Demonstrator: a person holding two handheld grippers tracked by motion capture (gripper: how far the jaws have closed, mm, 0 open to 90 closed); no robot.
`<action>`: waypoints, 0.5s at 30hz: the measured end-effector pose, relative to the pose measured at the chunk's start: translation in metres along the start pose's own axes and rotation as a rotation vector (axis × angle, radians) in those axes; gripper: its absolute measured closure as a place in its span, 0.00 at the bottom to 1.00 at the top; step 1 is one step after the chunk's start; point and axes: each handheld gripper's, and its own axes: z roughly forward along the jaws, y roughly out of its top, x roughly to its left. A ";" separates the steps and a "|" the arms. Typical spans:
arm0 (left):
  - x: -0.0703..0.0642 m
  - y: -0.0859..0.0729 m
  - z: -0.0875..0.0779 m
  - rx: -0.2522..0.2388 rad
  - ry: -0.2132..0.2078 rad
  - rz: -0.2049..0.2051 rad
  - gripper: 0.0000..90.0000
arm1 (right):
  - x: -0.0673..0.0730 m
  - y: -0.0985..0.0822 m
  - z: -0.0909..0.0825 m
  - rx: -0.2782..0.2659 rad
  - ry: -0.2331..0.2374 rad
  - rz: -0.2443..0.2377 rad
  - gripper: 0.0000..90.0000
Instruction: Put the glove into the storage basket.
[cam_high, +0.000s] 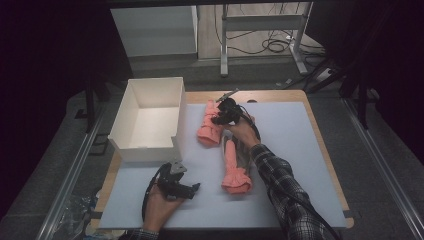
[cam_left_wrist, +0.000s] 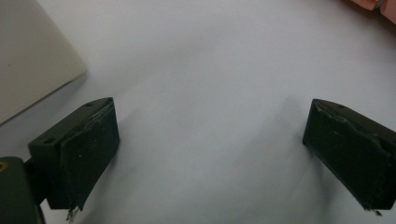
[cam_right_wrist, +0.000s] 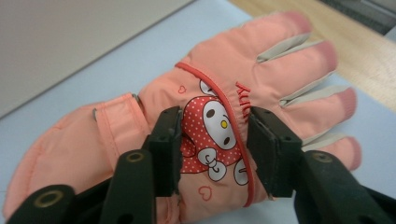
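Glove (cam_right_wrist: 224, 116) work is at the pick-up step: the far pink glove lies flat on the pale tabletop (cam_high: 295, 145), just right of the white box (cam_high: 150, 117), and the right gripper (cam_high: 220, 119) is down over its back. In the right gripper view the jaws stand part open on either side of the cartoon patch, their pads touching or nearly touching the fabric with a ridge of it between them; whether they already bite cannot be told. The judgement is that the grasp is being set, not yet a lift. The next move would call for closing on enough padded cloth to hold, then raising the glove clear and carrying it left over the box wall, if the box is where it belongs. A second pink glove (cam_high: 236, 167) lies nearer, right of the left gripper (cam_high: 194, 189). That gripper rests low at the near left, its jaws wide apart over bare tabletop and holding nothing.
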 end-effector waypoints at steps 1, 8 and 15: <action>0.000 0.000 0.000 0.000 0.000 0.000 0.04 | 0.000 0.000 0.002 0.008 0.006 0.005 0.68; 0.000 0.000 0.000 0.000 0.000 0.000 0.04 | 0.001 -0.001 0.005 0.035 0.003 0.029 0.91; 0.000 0.000 0.000 0.000 0.000 0.000 0.04 | 0.004 0.001 -0.001 0.030 -0.022 0.019 0.97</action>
